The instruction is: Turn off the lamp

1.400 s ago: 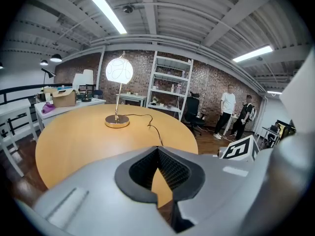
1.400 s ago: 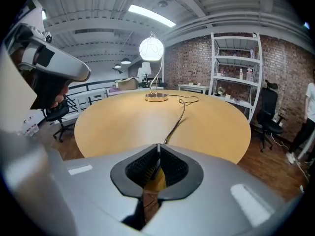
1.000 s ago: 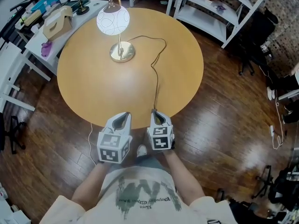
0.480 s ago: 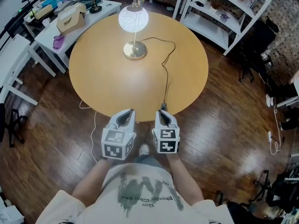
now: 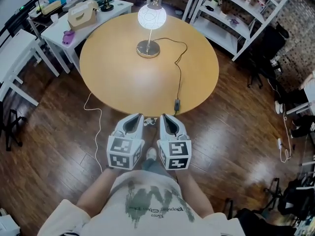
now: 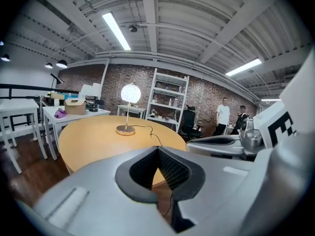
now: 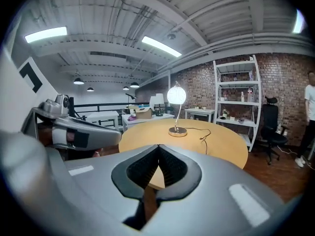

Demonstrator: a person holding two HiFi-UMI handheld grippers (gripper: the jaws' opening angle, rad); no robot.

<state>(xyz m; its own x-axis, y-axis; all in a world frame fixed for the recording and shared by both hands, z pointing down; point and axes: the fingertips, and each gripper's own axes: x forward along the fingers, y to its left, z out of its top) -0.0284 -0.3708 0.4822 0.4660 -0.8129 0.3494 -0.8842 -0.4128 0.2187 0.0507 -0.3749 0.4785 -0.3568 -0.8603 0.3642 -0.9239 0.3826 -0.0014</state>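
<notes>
1. Gripper state. The left gripper (image 5: 134,123) and the right gripper (image 5: 168,122) are side by side just in front of my body, off the near edge of the round wooden counter (image 5: 113,77). Each gripper view shows its jaws pressed together with nothing between them. Neither gripper touches the counter or anything on it.

2. Location of the task's thing. The lamp (image 5: 151,16) stands on the far part of the counter, well apart from both grippers and straight ahead of them. Its globe is lit, and its round metal base (image 5: 148,48) sits flat on the wood. The stem rises upright from the base.

3. Governing relation. The cord (image 5: 180,80) leaves the base, loops right, then runs toward me along the counter. Its long axis points roughly at the right gripper. A dark inline switch (image 5: 176,103) lies on this cord just inside the near edge, ahead of the right gripper and a little to its right. I judge the right gripper the nearer of the two. The switch is also far closer than the lamp body. The next move would be a short reach forward with that gripper.

4. Containers. A cardboard box (image 5: 82,14) rests on the white side table (image 5: 93,26) to the far left; I cannot tell its contents. The white shelving unit (image 5: 231,21) to the far right carries small items too small to name.
</notes>
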